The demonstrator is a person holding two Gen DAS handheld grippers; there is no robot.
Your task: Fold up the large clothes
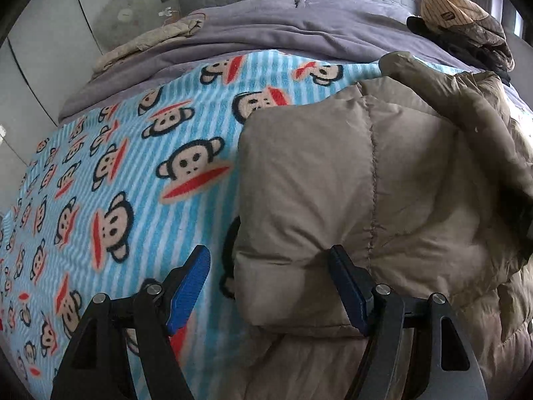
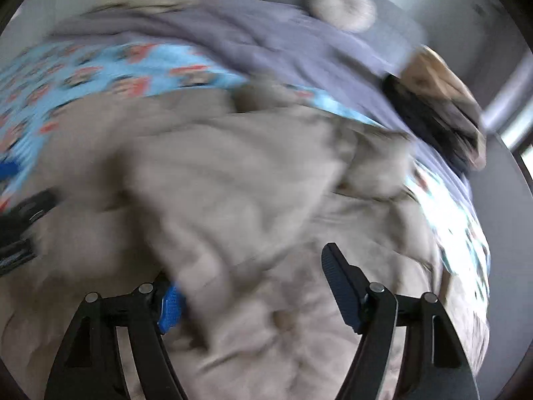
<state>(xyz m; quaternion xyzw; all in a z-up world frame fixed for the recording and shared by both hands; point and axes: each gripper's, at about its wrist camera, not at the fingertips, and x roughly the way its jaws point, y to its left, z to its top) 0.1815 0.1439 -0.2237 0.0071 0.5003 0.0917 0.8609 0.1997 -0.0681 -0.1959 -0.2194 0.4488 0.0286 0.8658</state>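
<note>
Left tool (image 1: 269, 286) agape | jacket (image 1: 366, 183) edge between fingers, unpinched

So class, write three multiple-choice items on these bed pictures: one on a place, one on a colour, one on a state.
1. Where does the puffy jacket lie?
A. on the monkey-print blanket
B. on the floor
C. on a chair

2. What colour are the gripper pads?
A. red
B. blue
C. yellow

3. How do the left gripper's jaws stand?
A. shut on the jacket
B. shut on nothing
C. open

Answers:
1 A, the blanket shows beside and beyond the jacket.
2 B, both pads show blue.
3 C, its fingers stand wide apart, squeezing nothing.
</note>
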